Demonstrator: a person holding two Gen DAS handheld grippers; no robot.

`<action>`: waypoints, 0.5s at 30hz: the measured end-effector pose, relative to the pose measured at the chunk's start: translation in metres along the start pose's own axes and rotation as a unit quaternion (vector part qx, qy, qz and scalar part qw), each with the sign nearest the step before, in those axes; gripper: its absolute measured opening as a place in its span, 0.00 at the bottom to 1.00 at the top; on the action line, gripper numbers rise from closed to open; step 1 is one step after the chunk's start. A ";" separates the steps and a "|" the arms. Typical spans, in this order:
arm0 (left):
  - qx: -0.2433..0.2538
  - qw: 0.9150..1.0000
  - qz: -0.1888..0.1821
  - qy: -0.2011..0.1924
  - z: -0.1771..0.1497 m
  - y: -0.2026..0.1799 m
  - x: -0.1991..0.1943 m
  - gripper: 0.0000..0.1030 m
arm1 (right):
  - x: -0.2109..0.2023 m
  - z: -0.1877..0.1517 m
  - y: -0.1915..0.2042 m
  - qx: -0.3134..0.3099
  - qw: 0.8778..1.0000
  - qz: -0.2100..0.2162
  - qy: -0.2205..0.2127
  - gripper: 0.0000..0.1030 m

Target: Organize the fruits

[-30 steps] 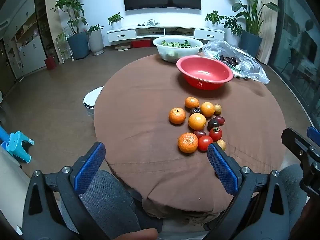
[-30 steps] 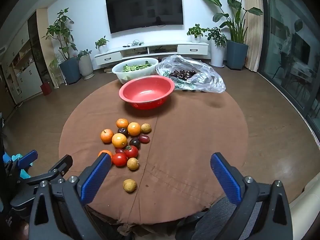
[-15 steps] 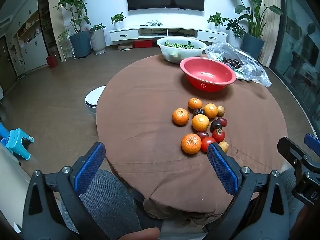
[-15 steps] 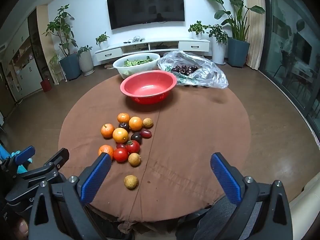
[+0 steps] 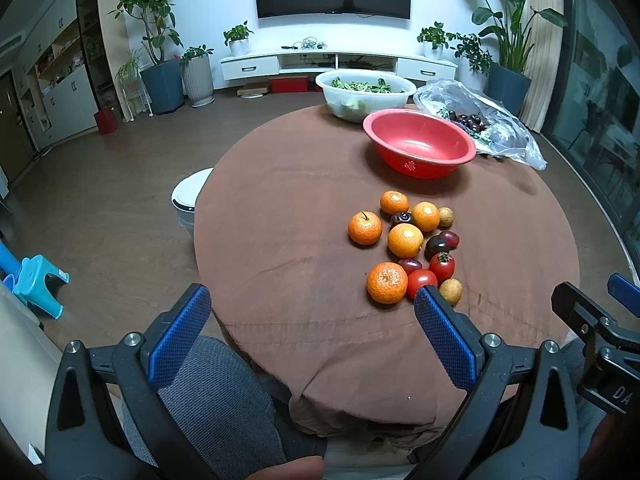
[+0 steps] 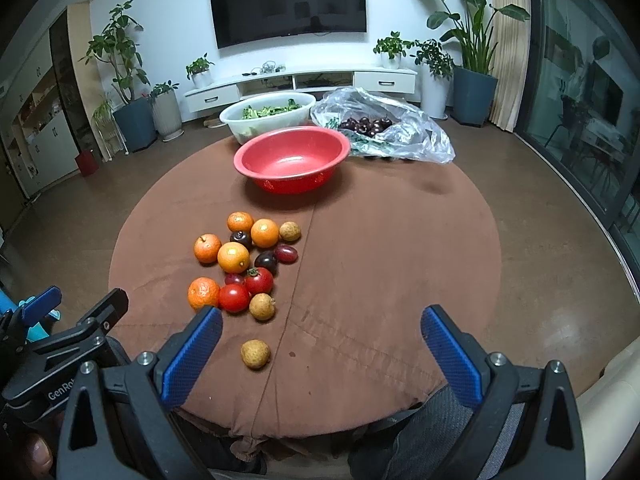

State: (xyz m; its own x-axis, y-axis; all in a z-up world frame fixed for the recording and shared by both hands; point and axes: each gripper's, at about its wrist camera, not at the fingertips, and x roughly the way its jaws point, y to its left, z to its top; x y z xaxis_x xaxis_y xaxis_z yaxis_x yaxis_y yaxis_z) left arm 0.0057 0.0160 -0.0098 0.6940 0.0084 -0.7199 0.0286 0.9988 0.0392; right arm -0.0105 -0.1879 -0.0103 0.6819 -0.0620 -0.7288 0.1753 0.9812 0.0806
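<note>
Fruit (image 6: 240, 264) lies loose on the surface (image 6: 400, 260), both grippers (image 5: 312, 312) (image 6: 320, 332) apart and empty; grasp gently, then carry to the red bowl (image 6: 292, 160).

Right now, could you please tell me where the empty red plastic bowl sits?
In the right wrist view the red plastic bowl sits far-centre on the brown tablecloth, before the white bowl of greens.

On the bench (image 6: 400, 260), the fruit cluster (image 6: 244, 264) lies left of centre; 1 longan (image 6: 255, 354) sits apart, nearer. Behind stands the basin (image 6: 292, 158), then the vegetable bowl (image 6: 272, 116) and bag (image 6: 384, 128).
</note>
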 end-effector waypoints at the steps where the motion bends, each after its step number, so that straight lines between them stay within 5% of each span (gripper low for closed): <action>1: 0.000 1.000 0.000 0.001 0.000 -0.001 0.002 1.00 | 0.001 0.000 0.000 0.000 1.000 -0.001 0.003 0.99; 15: 0.005 1.000 0.003 0.008 -0.003 -0.008 0.009 1.00 | 0.007 -0.005 0.001 -0.003 1.000 -0.008 0.016 0.99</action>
State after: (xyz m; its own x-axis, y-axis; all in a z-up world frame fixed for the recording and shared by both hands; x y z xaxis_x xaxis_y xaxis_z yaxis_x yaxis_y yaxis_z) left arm 0.0092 0.0080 -0.0186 0.6822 0.0148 -0.7310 0.0325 0.9982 0.0505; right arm -0.0091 -0.1862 -0.0193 0.6555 -0.0714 -0.7518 0.1813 0.9813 0.0650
